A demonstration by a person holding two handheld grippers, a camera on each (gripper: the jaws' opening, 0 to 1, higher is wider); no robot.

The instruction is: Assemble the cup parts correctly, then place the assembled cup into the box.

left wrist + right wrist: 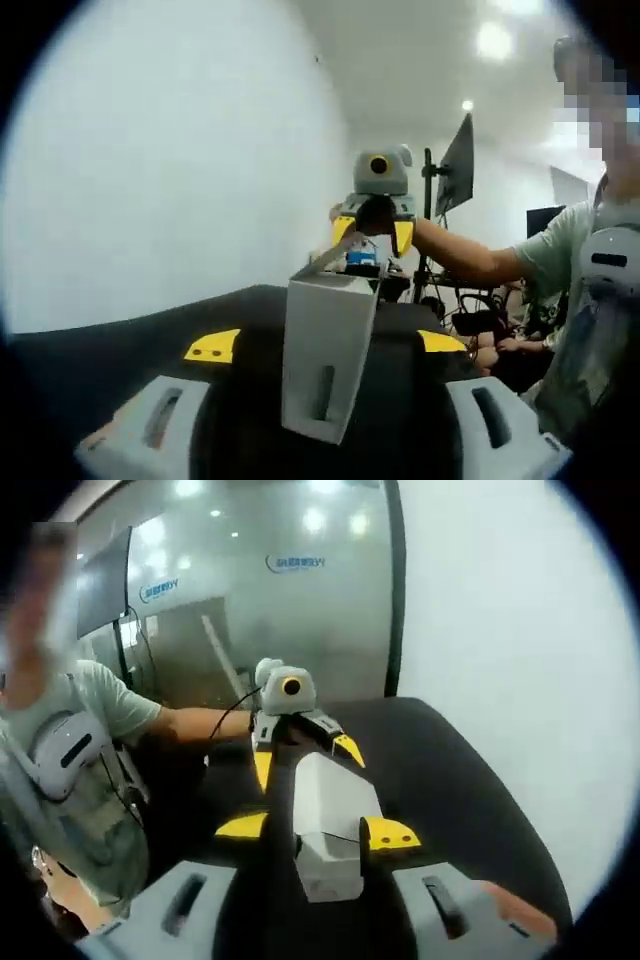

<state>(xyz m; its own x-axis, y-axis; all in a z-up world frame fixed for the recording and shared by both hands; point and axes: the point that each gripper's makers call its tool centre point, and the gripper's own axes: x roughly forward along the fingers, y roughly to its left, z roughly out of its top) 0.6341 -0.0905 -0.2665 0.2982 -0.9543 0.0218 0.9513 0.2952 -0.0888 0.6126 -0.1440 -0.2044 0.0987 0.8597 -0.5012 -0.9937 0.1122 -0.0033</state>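
A grey, box-shaped piece (325,350) with a slot in its near face stands tilted between my two grippers, over a black table (120,350). My left gripper (326,345) is open, its yellow pads (212,347) well clear of the piece on both sides. In the left gripper view my right gripper (373,235) faces me at the piece's far end, with a small blue part (362,258) between its yellow tips. In the right gripper view the same piece (335,820) lies between my right gripper's (316,830) pads, the right pad (390,833) against it. My left gripper (305,757) straddles its far end.
A person in a pale green shirt (560,250) stands beside the table, arms stretched to the grippers. A monitor on a stand (455,165) sits behind. A white wall (170,170) runs along one side, a glass partition (260,600) along the other.
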